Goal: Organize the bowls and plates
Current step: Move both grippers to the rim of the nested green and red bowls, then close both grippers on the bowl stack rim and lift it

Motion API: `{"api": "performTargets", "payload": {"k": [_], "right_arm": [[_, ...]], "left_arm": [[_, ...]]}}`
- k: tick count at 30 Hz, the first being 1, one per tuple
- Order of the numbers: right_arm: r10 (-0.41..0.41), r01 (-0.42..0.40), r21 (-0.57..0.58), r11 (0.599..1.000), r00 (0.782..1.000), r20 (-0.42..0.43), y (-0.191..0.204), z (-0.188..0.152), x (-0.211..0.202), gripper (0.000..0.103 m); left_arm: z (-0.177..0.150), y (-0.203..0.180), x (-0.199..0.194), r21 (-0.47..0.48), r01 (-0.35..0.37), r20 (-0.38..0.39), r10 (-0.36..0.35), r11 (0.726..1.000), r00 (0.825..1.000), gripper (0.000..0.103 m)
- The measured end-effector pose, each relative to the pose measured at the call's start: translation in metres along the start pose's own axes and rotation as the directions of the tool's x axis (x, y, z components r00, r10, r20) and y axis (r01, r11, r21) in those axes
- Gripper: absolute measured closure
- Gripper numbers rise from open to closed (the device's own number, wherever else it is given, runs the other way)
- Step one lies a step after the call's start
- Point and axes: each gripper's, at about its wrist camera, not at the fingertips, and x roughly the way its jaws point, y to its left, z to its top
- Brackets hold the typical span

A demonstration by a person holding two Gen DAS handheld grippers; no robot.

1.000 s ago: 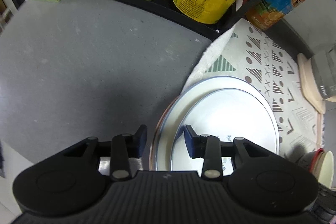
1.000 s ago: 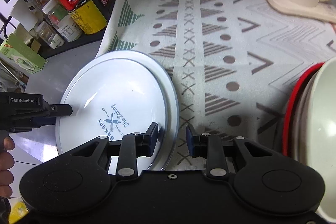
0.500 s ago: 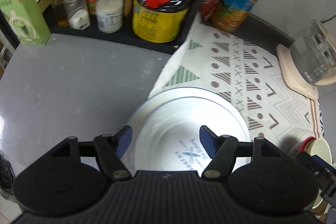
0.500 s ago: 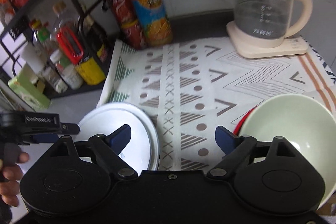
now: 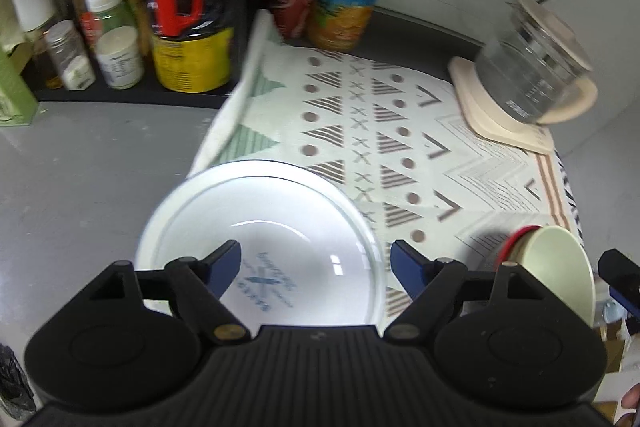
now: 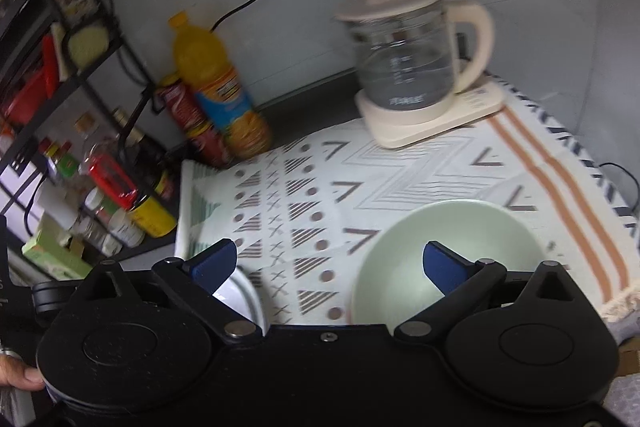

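White stacked plates (image 5: pixel 280 219) with a blue logo lie half on the grey counter, half on the patterned cloth; the rim also shows in the right wrist view (image 6: pixel 244 295). A pale green bowl (image 6: pixel 440 251) sits on the cloth, with a red rim under it in the left wrist view (image 5: pixel 556 267). My left gripper (image 5: pixel 316 263) is open and empty, above the plates. My right gripper (image 6: pixel 330 263) is open and empty, raised between plates and bowl.
A glass kettle (image 6: pixel 412 67) on its cream base stands at the back right. An orange juice bottle (image 6: pixel 216 87) and red cans (image 6: pixel 192 123) stand at the back. A black rack of jars and bottles (image 5: pixel 172 27) lines the left. The patterned cloth (image 6: pixel 400 171) covers the right counter.
Both grippers have opened wide and let go of the plates. Both have pulled up and back, so more of the counter shows.
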Motion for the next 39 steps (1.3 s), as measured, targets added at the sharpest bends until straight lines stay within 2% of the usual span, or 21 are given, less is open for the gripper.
{"api": "performTargets", "payload": {"k": [5, 15, 29, 32, 36, 39], "right_arm": [[-0.043, 0.042, 0.042, 0.998, 0.999, 0.027, -0.025, -0.001, -0.014, 0.001], [-0.131, 0.125, 0.122, 0.985, 0.99, 0.042, -0.061, -0.012, -0.029, 0.001], [-0.194, 0.189, 0.243, 0.951, 0.981, -0.004, -0.091, -0.034, -0.03, 0.001], [-0.213, 0.211, 0.267, 0.94, 0.977, -0.024, -0.096, -0.04, -0.025, 0.004], [-0.215, 0.221, 0.299, 0.928, 0.975, -0.055, -0.101, -0.048, -0.018, 0.015], [-0.224, 0.242, 0.323, 0.915, 0.97, -0.095, -0.104, -0.056, -0.007, 0.018]], "left_arm": [[-0.003, -0.027, 0.002, 0.058, 0.035, 0.003, -0.036, 0.998, 0.999, 0.023], [-0.011, -0.075, 0.013, 0.165, 0.121, -0.046, -0.115, 0.979, 0.992, 0.023], [-0.011, -0.118, 0.039, 0.251, 0.228, -0.129, -0.201, 0.941, 0.971, 0.023], [-0.012, -0.126, 0.048, 0.273, 0.254, -0.159, -0.216, 0.928, 0.963, 0.023], [-0.014, -0.136, 0.065, 0.305, 0.268, -0.196, -0.215, 0.914, 0.957, 0.023], [-0.015, -0.141, 0.08, 0.323, 0.277, -0.232, -0.208, 0.905, 0.95, 0.024]]}}
